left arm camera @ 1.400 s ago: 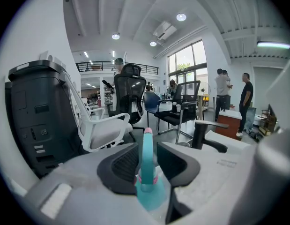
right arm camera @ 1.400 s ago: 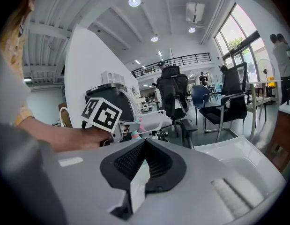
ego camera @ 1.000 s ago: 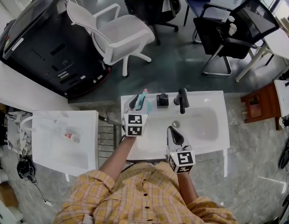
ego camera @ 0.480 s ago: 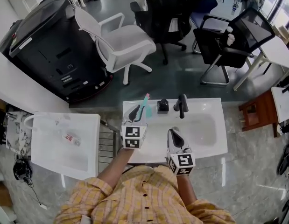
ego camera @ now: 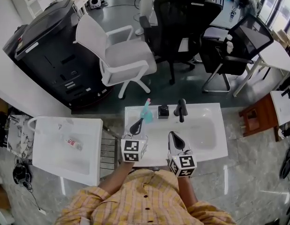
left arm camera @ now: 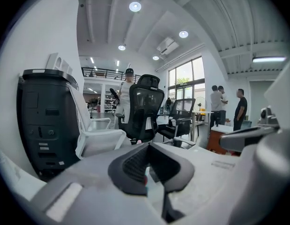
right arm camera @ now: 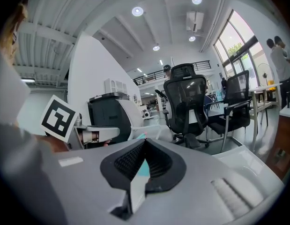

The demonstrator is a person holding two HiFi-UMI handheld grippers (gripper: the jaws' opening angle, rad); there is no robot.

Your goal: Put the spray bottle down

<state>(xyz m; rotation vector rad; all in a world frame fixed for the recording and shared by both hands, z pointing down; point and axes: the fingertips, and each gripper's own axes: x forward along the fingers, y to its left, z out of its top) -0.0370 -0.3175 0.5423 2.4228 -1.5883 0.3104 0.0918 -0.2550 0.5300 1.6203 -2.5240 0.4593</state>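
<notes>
The teal spray bottle [ego camera: 146,110] with a pink tip stands upright on the back left corner of the white sink [ego camera: 215,146], free of both grippers. My left gripper [ego camera: 137,122] hangs just in front of it, nearer to me, shut with nothing between its jaws. In the left gripper view the left gripper [left arm camera: 147,156] shows its dark pads pressed together. My right gripper [ego camera: 174,136] hovers over the sink's front edge, shut and empty. In the right gripper view the right gripper [right arm camera: 144,151] has a strip of the teal spray bottle [right arm camera: 144,168] showing beyond its closed pads.
A black faucet [ego camera: 182,109] and a small black object [ego camera: 163,110] stand on the sink's back rim. A white tub [ego camera: 65,144] sits to the left. Behind are a white chair [ego camera: 121,55], a black office chair [ego camera: 182,18] and a large black machine [ego camera: 46,46].
The left gripper, open around the bottle a second ago, has drawn back towards me, risen and shut. The bottle stays standing on the sink's corner. The right gripper has barely moved.
</notes>
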